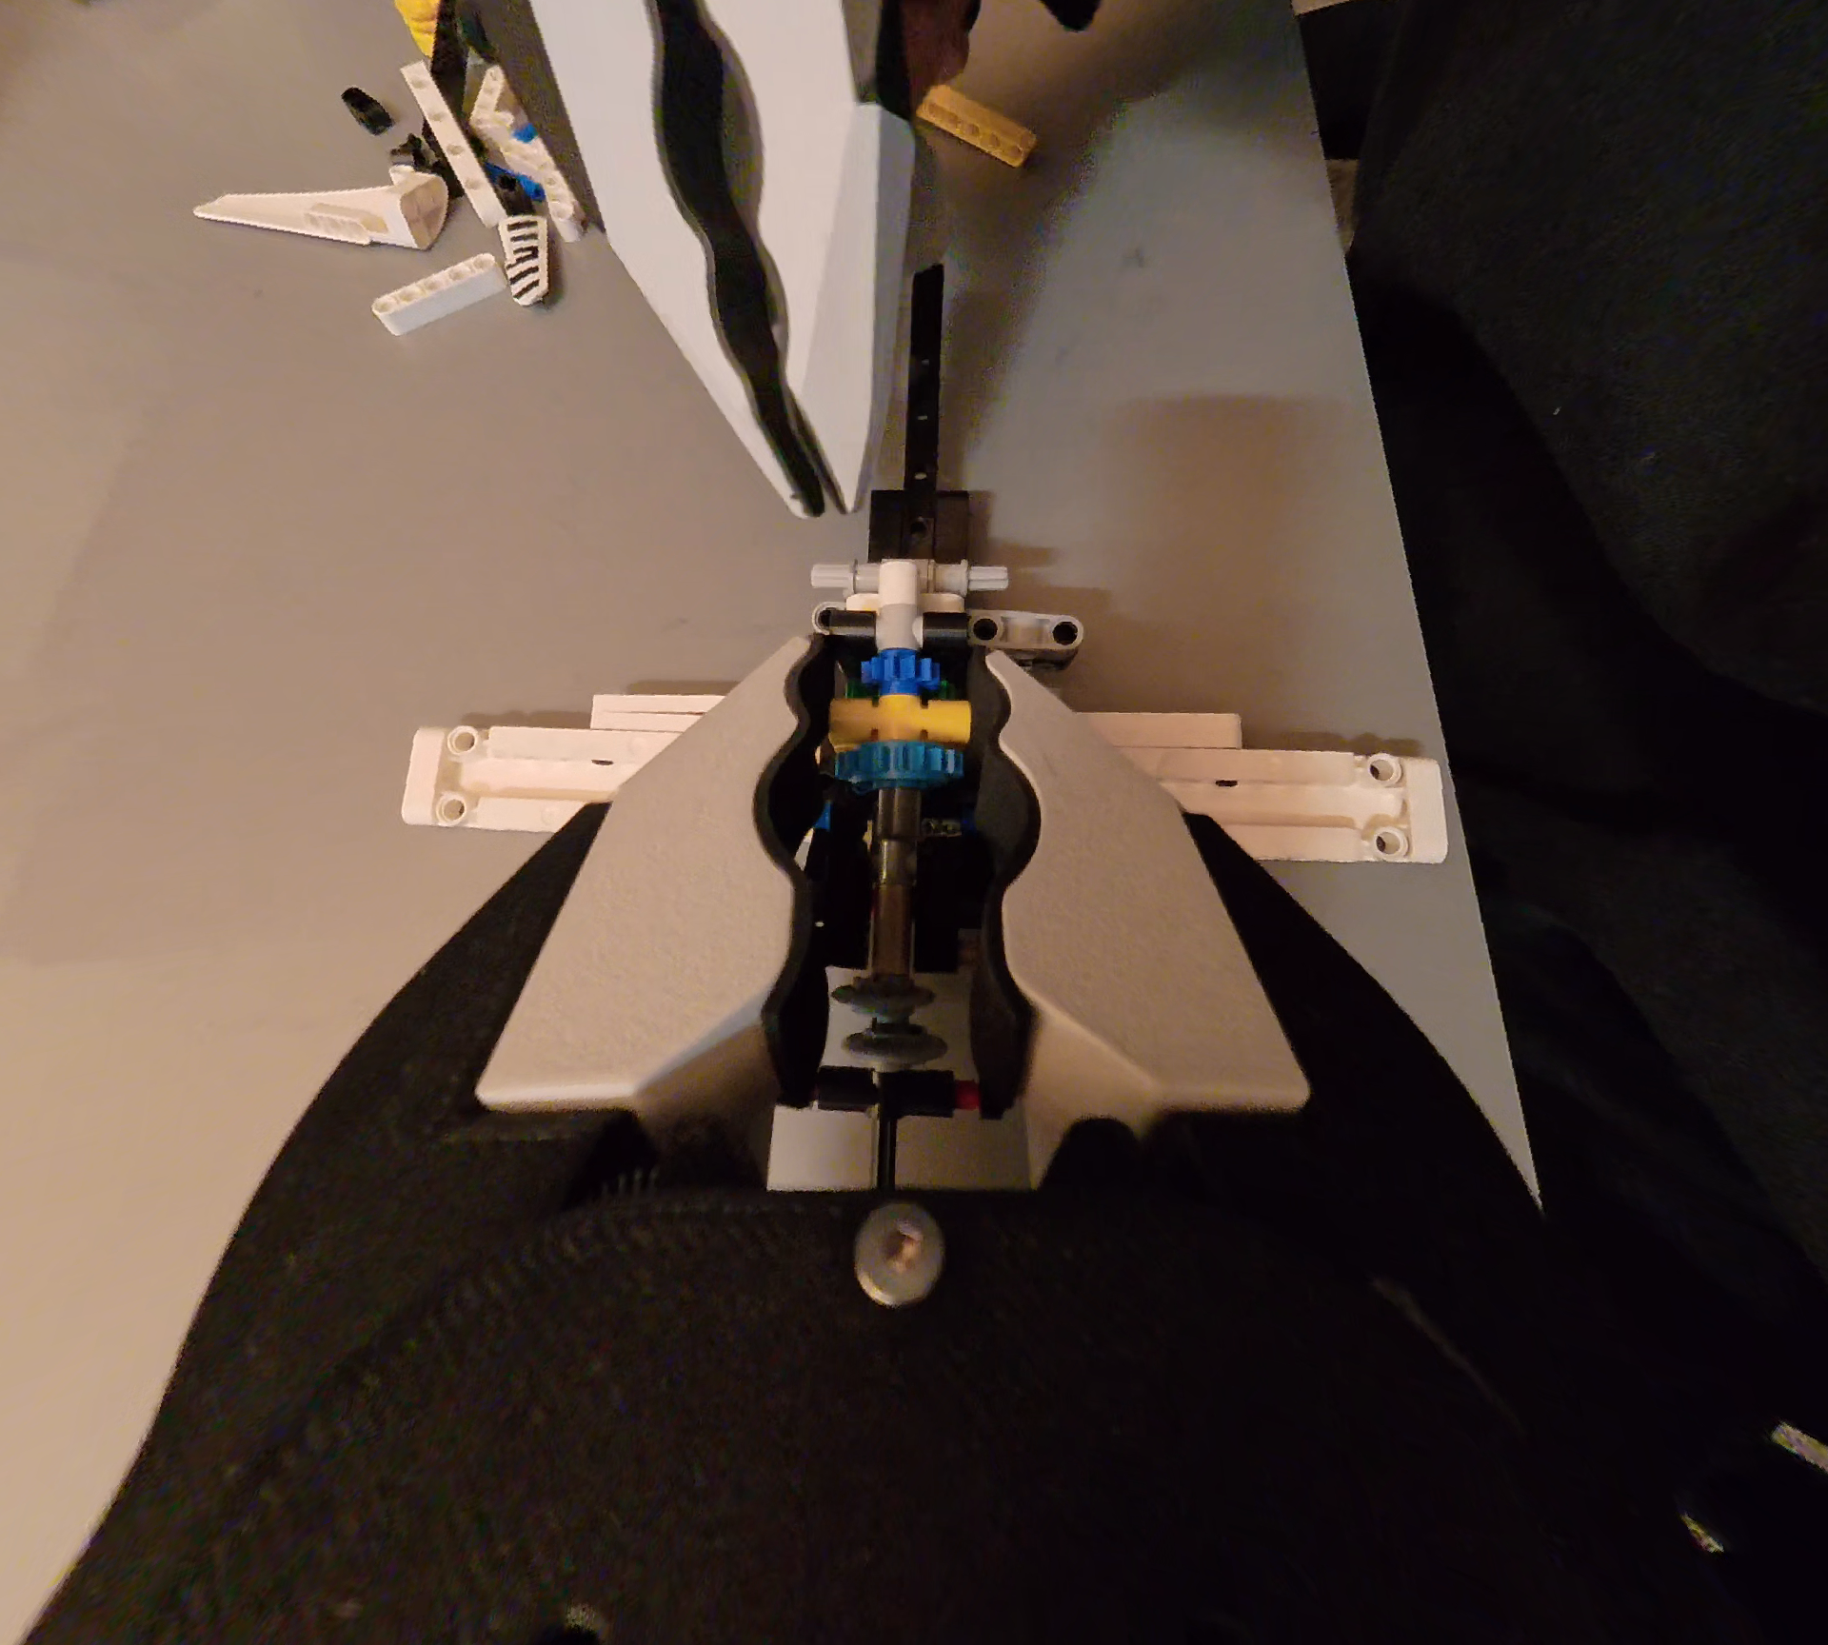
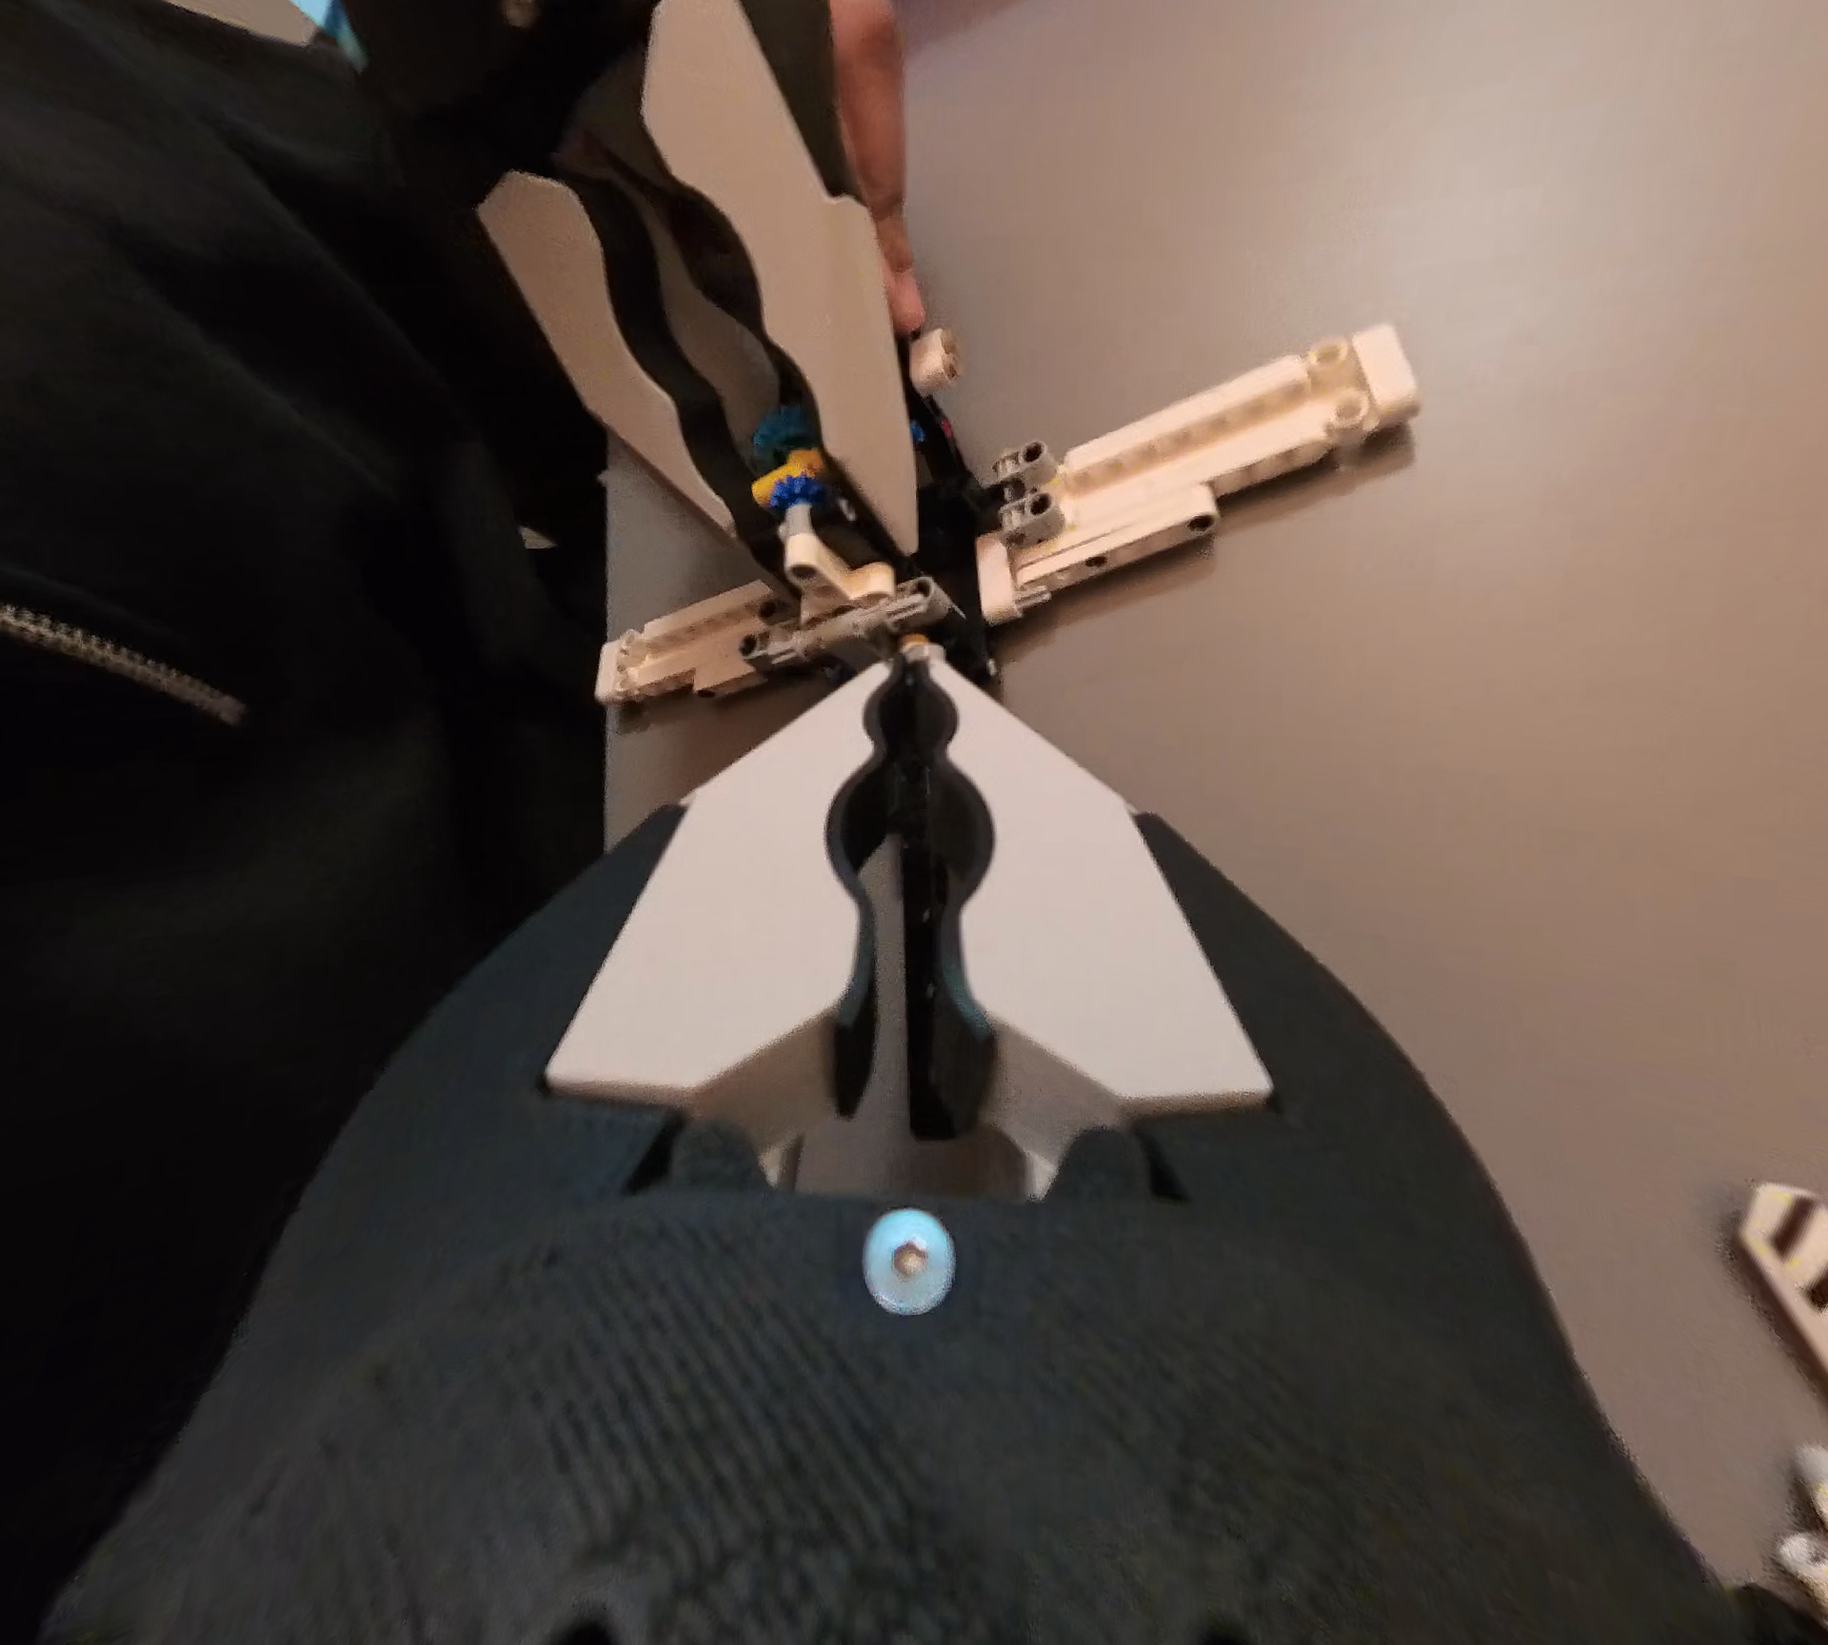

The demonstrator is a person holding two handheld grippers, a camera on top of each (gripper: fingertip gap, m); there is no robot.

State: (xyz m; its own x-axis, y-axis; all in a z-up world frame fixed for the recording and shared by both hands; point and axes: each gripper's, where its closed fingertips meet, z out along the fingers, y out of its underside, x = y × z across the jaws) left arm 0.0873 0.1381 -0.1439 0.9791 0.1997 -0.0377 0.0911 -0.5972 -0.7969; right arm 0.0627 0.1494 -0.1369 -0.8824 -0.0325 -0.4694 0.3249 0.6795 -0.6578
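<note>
1. The left tongs clamp the geared core of a white, black and blue brick model lying near the worktop edge.
2. The right tongs are closed, seemingly pinching a small pin at the model's front.
3. Loose bricks lie towards the far corner.

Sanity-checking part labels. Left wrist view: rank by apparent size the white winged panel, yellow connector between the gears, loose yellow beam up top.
1. white winged panel, widest by far
2. loose yellow beam
3. yellow connector

The last two look close; the beam lies farther off, so their order is unsure.
</note>
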